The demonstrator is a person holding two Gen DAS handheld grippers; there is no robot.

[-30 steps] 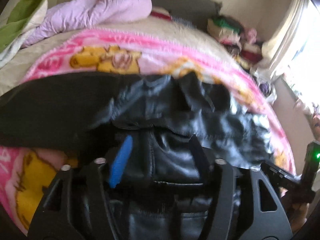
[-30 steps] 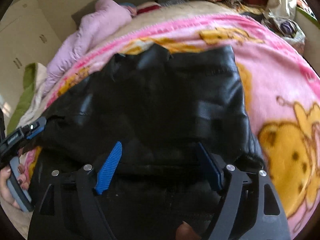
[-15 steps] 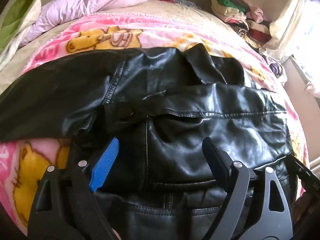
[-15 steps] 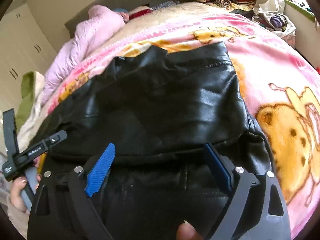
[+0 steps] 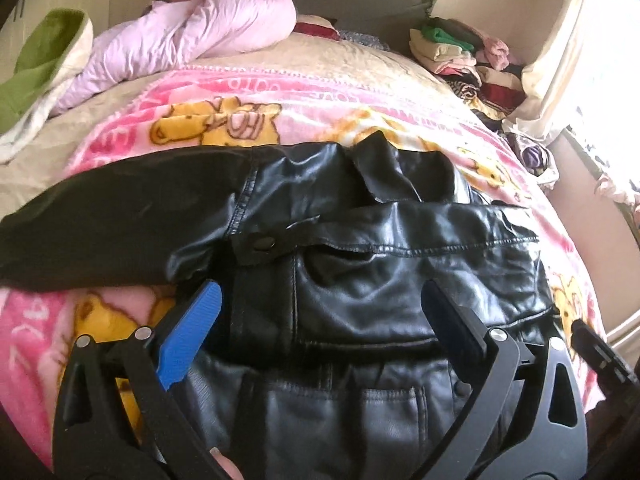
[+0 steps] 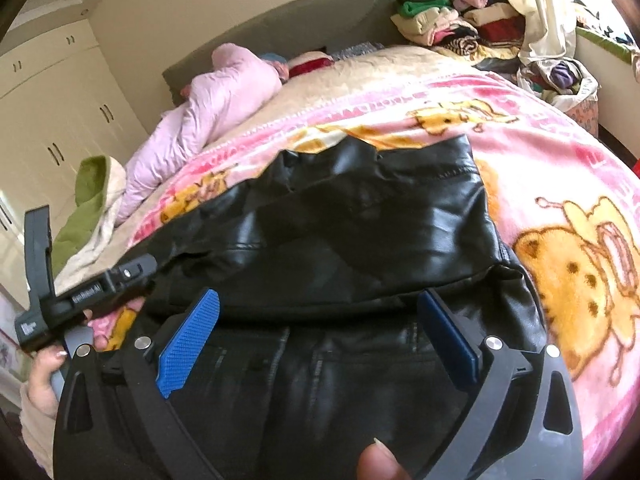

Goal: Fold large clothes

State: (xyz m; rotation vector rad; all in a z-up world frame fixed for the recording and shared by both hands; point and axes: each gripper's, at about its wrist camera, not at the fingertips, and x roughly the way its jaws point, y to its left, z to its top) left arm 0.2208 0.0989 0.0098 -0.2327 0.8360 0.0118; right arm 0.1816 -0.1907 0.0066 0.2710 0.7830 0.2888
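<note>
I see my left gripper (image 5: 320, 312) and right gripper (image 6: 316, 324) with jaws opening, nothing pinched in either. The black leather jacket (image 5: 360, 248) lies folded on the pink blanket (image 6: 560, 168) of the bed, below and just ahead of both pairs of jaws.

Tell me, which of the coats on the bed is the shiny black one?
The black leather jacket, lying flat on the pink cartoon blanket. The other one, the pale pink puffy coat, is bunched up at the far end of the bed.
</note>
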